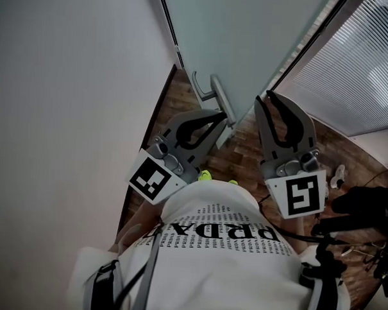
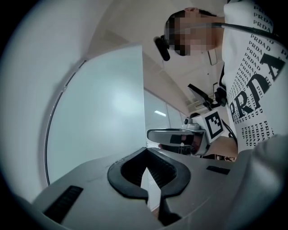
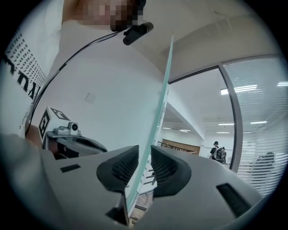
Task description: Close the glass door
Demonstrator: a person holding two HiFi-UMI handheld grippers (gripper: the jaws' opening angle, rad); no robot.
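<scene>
Both grippers are raised to the free edge of the glass door point(image 1: 250, 38), close to its lever handle point(image 1: 209, 93).

The frosted door stands directly ahead of the person, between a white wall point(image 1: 75, 82) on the left and a slatted blind point(image 1: 352, 68) on the right, above a wooden floor point(image 1: 239, 159). The left gripper point(image 2: 145, 150) is clenched on nothing: its fingertips meet, leaving only the oval opening behind them, and they point at the door's edge just below the handle. Contact with the door cannot be confirmed. The right gripper point(image 3: 144, 155) is released, jaws apart. The thin greenish edge of the pane lines up in the gap, close to the left pad and clear of the right one. Whether the pane sits inside the jaws or beyond them cannot be determined.
</scene>
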